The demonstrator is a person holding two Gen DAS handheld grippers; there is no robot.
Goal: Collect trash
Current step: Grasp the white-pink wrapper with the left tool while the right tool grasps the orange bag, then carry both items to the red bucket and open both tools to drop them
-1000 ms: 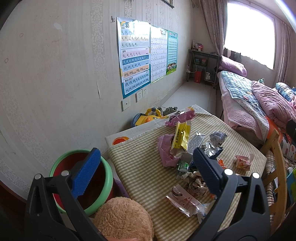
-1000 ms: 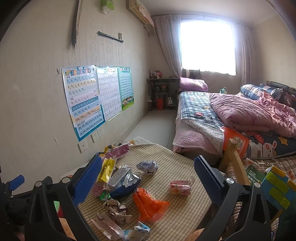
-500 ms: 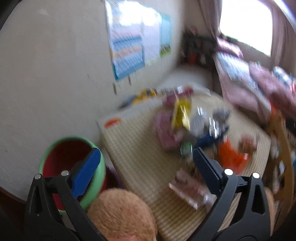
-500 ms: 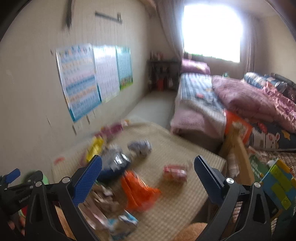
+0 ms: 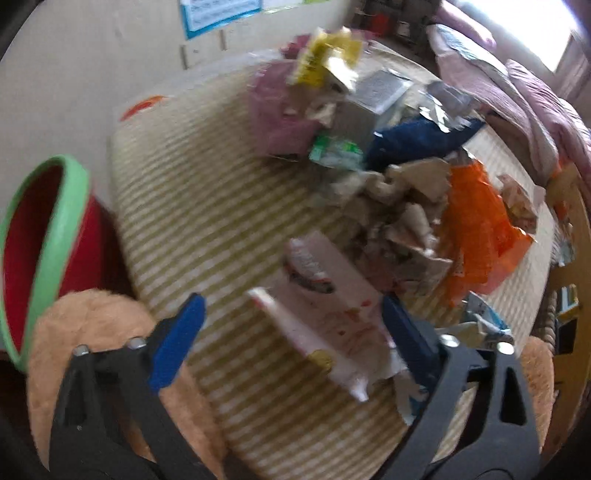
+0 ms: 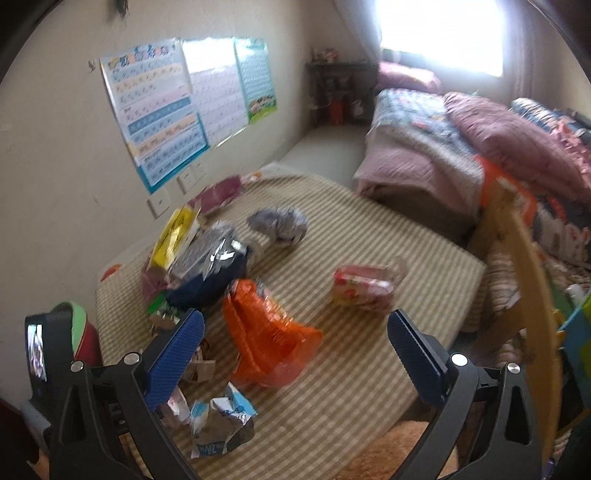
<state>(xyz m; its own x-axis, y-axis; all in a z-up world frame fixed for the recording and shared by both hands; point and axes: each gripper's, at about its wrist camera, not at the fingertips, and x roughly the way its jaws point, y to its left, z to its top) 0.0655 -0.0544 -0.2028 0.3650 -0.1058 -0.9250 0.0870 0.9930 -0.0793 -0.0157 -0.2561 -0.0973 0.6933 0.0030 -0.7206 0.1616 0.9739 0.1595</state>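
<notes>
Dropping toward the checked table (image 5: 207, 206), both views now closing on the litter instead of the room. Left gripper (image 5: 291, 332) is narrowing, jaws apart around the pink-white wrapper (image 5: 325, 314), not pinching yet. Right gripper (image 6: 295, 343) is gaping, empty, over the orange bag (image 6: 266, 332). Red bin (image 5: 40, 236) waits left: first pickup looks imminent.

Daylight floods in from a blown-out window (image 6: 439, 33).
Motion blur smears the left wrist view, worst over the trash (image 5: 388, 184); the right wrist view is softer-edged but clearer. Fisheye curvature bends both frames, with dark corners.
</notes>
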